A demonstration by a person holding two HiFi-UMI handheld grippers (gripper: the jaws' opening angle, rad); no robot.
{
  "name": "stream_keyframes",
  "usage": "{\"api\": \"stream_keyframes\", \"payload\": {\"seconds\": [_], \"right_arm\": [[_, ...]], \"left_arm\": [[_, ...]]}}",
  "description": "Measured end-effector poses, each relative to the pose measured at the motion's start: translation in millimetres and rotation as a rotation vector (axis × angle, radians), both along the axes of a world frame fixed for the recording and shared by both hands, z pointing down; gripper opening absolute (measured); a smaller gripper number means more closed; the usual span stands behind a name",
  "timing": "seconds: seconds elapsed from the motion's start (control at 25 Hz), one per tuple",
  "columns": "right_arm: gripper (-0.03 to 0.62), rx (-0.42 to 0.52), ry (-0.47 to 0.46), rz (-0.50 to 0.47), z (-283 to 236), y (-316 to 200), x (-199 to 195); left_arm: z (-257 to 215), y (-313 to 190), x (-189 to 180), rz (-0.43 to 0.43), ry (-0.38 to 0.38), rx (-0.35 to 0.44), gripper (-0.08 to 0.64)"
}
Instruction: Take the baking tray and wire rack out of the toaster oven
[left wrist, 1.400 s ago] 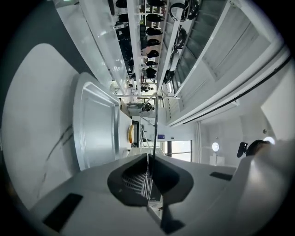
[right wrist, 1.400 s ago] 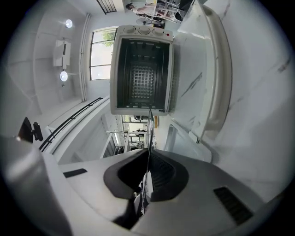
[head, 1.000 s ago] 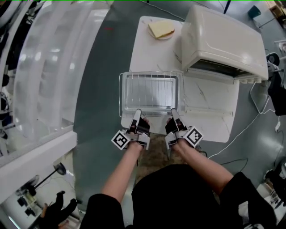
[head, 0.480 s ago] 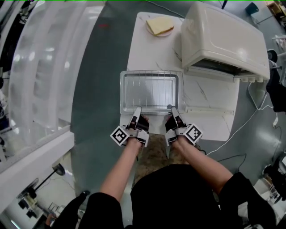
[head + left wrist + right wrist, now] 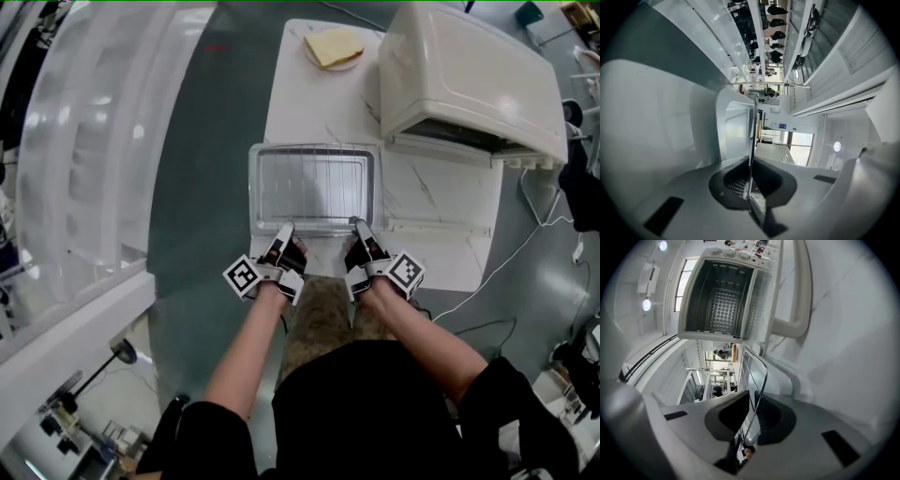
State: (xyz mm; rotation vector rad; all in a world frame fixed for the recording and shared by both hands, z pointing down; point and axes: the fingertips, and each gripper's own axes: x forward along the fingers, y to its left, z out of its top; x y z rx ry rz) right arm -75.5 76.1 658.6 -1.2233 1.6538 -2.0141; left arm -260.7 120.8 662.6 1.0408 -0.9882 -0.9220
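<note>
A silver baking tray point(image 5: 267, 187) with a wire rack point(image 5: 315, 186) lying in it is low over the white table point(image 5: 314, 103), left of the toaster oven point(image 5: 469, 75). Its left side reaches past the table's edge. My left gripper point(image 5: 284, 229) is shut on the tray's near rim, seen edge-on as the tray point(image 5: 751, 136) between the pads. My right gripper point(image 5: 357, 225) is shut on the near edge too, with a rod of the rack point(image 5: 758, 380) between its pads. The oven point(image 5: 723, 296) stands open, its dark inside empty.
The oven's door point(image 5: 441, 192) lies open and flat, right of the tray. A plate with a slice of toast point(image 5: 335, 47) sits at the table's far end. A white cable point(image 5: 525, 258) runs over the grey floor at the right. White shelving point(image 5: 94, 141) stands at the left.
Both grippers have sunk a little with the tray and rack, bringing them lower over the table. The grips on the near edge look unchanged.
</note>
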Motion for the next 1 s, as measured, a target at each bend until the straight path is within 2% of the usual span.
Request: {"api": "stream_keyframes", "payload": {"seconds": [0.12, 0.32, 0.44, 0.68, 0.88, 1.0], "right_arm": [[0.049, -0.025, 0.005, -0.007, -1, 3, 0], [0.107, -0.093, -0.007, -0.039, -1, 13, -7], [0.118, -0.123, 0.008, -0.081, 1, 17, -11], [0.121, -0.155, -0.003, -0.113, 1, 21, -15], [0.121, -0.167, -0.032, -0.131, -1, 23, -23], [0.124, -0.172, -0.043, -0.127, -1, 22, -25]], "left_arm": [[1, 1, 0, 0.007, 0.002, -0.037, 0.023], [8, 7, 2, 0.02, 0.006, -0.14, 0.031], [11, 10, -1, 0.045, -0.023, -0.19, 0.041], [11, 9, 2, 0.149, -0.066, -0.243, 0.075], [9, 11, 7, 0.242, -0.127, -0.292, 0.135], [5, 10, 9, 0.263, -0.154, -0.3, 0.161]]}}
